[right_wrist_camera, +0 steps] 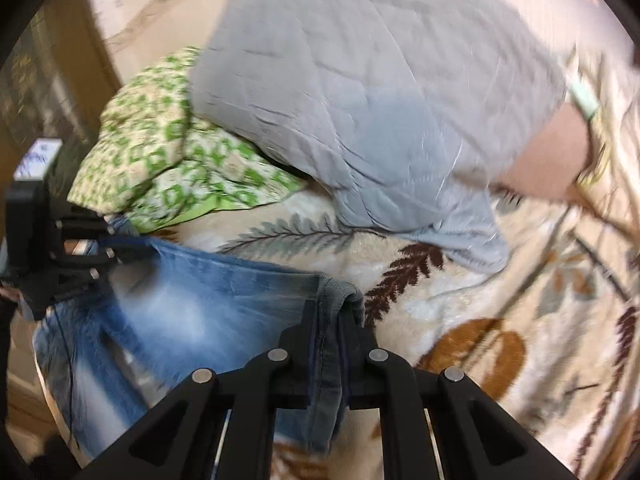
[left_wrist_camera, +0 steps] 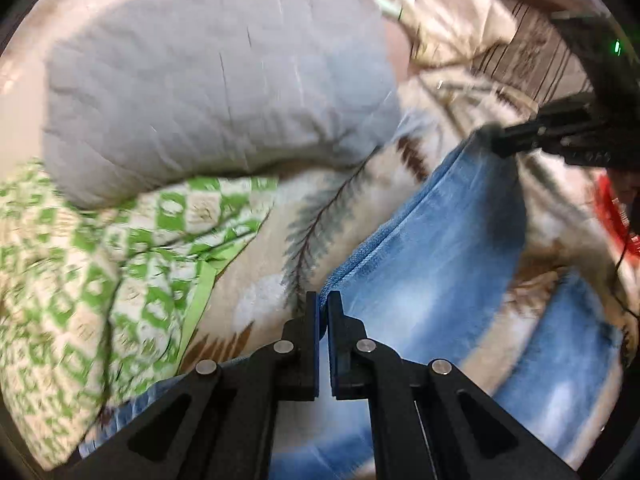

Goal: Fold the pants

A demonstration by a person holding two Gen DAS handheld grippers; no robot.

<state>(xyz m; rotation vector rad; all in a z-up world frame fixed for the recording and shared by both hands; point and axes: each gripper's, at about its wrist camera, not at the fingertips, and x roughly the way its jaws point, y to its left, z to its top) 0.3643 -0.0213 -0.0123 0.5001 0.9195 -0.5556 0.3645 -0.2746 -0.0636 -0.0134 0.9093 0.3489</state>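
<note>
Both grippers, left gripper (left_wrist_camera: pixel 323 304) and right gripper (right_wrist_camera: pixel 329 312), clamp the jeans (left_wrist_camera: pixel 420 280) edge (jaws nearly closed). Denim is stretched taut between them above the blanket (right_wrist_camera: pixel 460 300), apparently to carry the fold over.

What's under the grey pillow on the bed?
The grey pillow lies partly on a green checked pillow and the leaf-print blanket. How far either runs beneath it is covered.

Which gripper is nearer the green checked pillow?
Left. The left gripper holds the jeans edge right beside the green checked pillow; the right gripper grips the jeans farther away.
</note>
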